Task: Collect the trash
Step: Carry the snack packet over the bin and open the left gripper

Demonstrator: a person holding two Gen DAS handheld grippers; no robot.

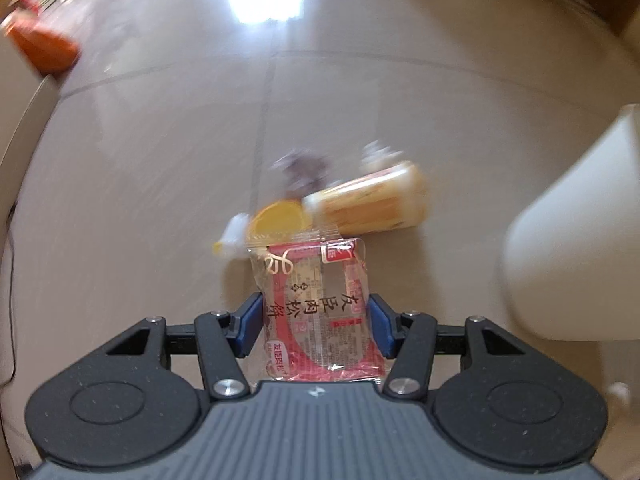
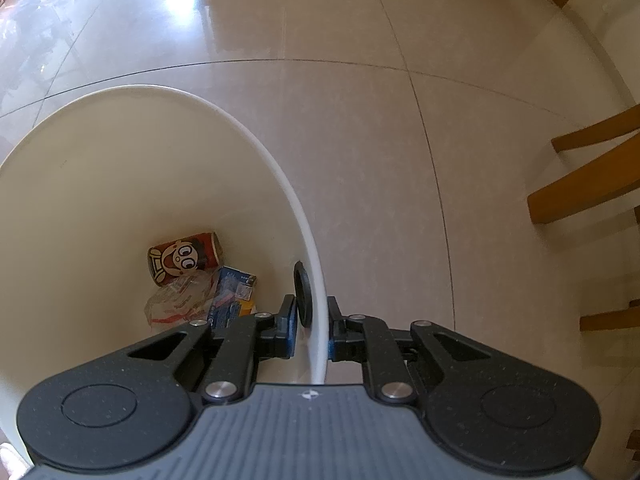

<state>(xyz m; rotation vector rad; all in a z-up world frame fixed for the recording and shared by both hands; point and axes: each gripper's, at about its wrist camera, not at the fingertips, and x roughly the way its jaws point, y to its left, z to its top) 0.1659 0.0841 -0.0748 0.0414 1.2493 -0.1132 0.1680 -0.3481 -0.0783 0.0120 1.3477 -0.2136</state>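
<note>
Blue pads (image 1: 251, 322) of left gripper (image 1: 316, 320) pinching a red-and-clear crinkly wrapper (image 1: 316, 312) at its sides, low centre of frame, lifted clear of the glossy beige tiled floor (image 1: 160, 160). Beyond it, mid-frame: blurred orange bottle (image 1: 372, 200) with yellow cap (image 1: 276, 218), lying flat, and a greyish scrap (image 1: 304, 172), too smeared to identify. White bin (image 1: 572, 232), smooth plastic, at right edge.

Right gripper (image 2: 312, 328) clamped on the thin white rim (image 2: 316, 300) of bin, low centre; black round fitting (image 2: 303, 294) just inside wall. In the bottom, lower left: cartoon can (image 2: 185, 257), clear wrapper (image 2: 180, 304), blue carton (image 2: 232, 296).

Best practice, judged: keep pinch firm on slippery film, carry over bin mouth, release only above opening; hold rim steady meanwhile.
</note>
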